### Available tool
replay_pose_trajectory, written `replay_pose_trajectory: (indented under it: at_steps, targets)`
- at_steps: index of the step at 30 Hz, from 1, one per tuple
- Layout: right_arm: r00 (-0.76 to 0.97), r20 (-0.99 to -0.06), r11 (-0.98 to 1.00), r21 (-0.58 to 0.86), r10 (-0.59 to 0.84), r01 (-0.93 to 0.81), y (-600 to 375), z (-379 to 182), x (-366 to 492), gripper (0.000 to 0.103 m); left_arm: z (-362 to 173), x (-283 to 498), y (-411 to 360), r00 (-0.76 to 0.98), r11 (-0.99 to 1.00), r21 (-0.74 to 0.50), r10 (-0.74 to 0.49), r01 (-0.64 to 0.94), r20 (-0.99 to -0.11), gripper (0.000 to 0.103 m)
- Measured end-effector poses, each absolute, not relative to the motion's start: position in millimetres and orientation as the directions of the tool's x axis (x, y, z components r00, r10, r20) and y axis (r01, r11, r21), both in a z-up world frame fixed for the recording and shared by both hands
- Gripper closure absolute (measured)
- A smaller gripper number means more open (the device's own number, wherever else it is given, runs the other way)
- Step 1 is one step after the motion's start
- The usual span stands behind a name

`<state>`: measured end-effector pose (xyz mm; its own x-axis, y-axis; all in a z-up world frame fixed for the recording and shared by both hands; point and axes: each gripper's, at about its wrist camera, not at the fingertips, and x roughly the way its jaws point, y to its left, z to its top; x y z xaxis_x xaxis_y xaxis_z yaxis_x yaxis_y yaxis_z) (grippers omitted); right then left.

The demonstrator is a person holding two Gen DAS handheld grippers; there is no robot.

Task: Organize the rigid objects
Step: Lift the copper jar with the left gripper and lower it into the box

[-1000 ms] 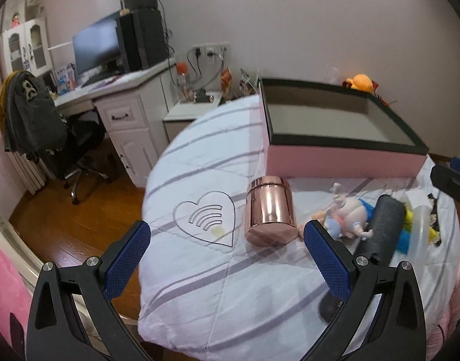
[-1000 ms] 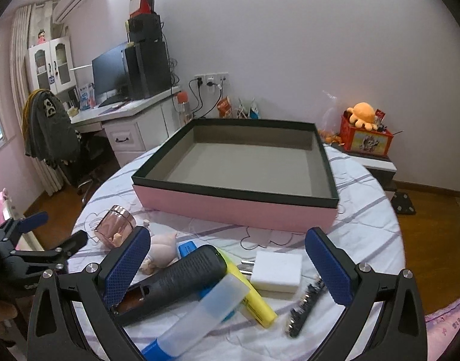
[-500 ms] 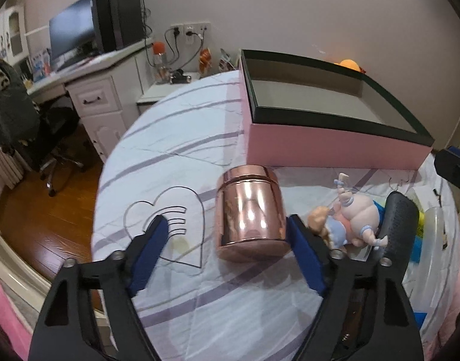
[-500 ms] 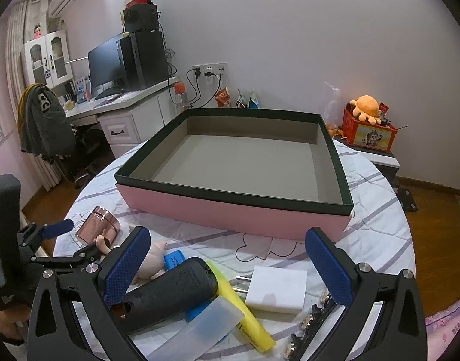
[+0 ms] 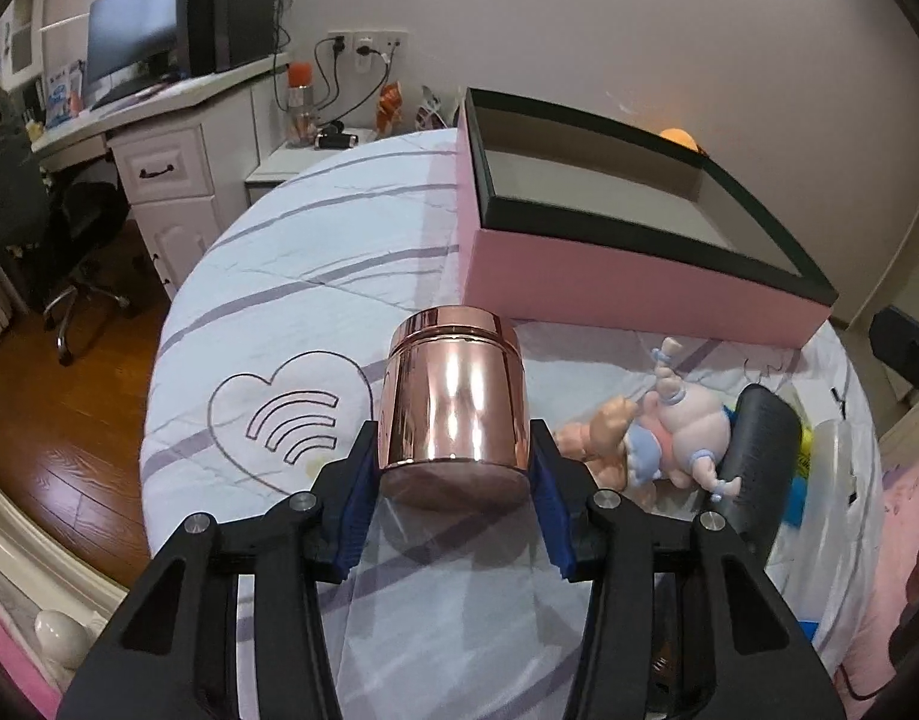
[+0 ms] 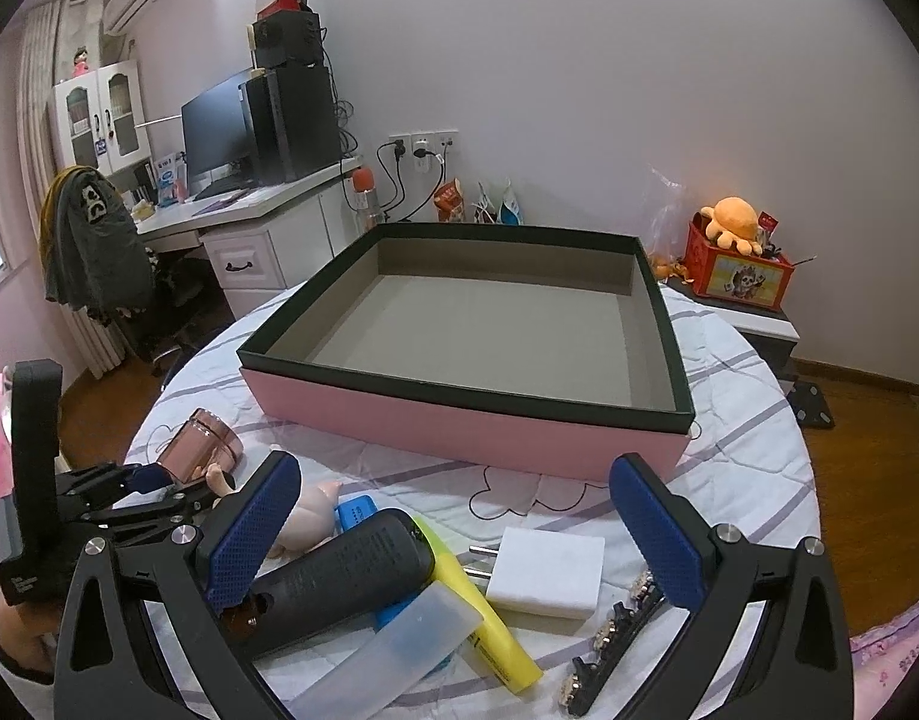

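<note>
Left wrist view: copper jar (image 5: 456,405) is covering part of the bench cloth; the tool pads (image 5: 356,510) are hiding its lower flanks. Doll (image 5: 669,426) is lying partly behind the black case (image 5: 753,468). Right wrist view: jar (image 6: 201,447) is sitting partly behind the left tool (image 6: 159,489); hair clip (image 6: 615,642) detail is too small to resolve.

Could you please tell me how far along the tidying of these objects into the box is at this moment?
Nothing looks done: the pink box with the dark rim holds nothing. In hand: the left gripper has its jaws closed on the shiny copper jar. Left on the table: the baby doll, black cylindrical case, yellow highlighter, white charger plug and black beaded hair clip. The right gripper is open.
</note>
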<state>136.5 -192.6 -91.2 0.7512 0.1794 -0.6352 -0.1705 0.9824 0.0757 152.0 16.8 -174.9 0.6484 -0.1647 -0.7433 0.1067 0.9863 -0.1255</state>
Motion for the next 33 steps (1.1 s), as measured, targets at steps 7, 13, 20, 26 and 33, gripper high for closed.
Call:
replay_pose_trajectory:
  at_steps: [7,13,20,26,33]
  targets:
    - [0.764,-0.623,0.985,0.068,0.168,-0.161,-199.1,-84.4,132.0,0.0,-148.1,137.8,17.6,0.69,0.987,-0.113,-0.16,0.114,-0.706,0.056]
    - [0.779,-0.604,0.985,0.066,0.169,-0.162,-207.1,-76.1,133.4,0.0,-114.2,138.6,8.1,0.726,0.984,-0.098,-0.174,0.145,-0.666,0.056]
    - [0.816,-0.558,0.989,0.065,0.148,-0.134,-227.7,-57.2,147.3,0.0,-75.8,168.3,-21.6,0.756,0.976,-0.075,-0.208,0.206,-0.62,0.056]
    - [0.815,-0.561,0.99,0.074,0.143,-0.123,-241.0,-58.7,172.2,0.0,-89.2,216.9,-42.8,0.692,0.969,-0.099,-0.233,0.228,-0.683,0.056]
    - [0.793,-0.587,0.987,0.096,0.162,-0.13,-250.6,-73.0,197.1,0.0,-122.0,255.8,-50.6,0.6,0.976,-0.072,-0.183,0.204,-0.779,0.056]
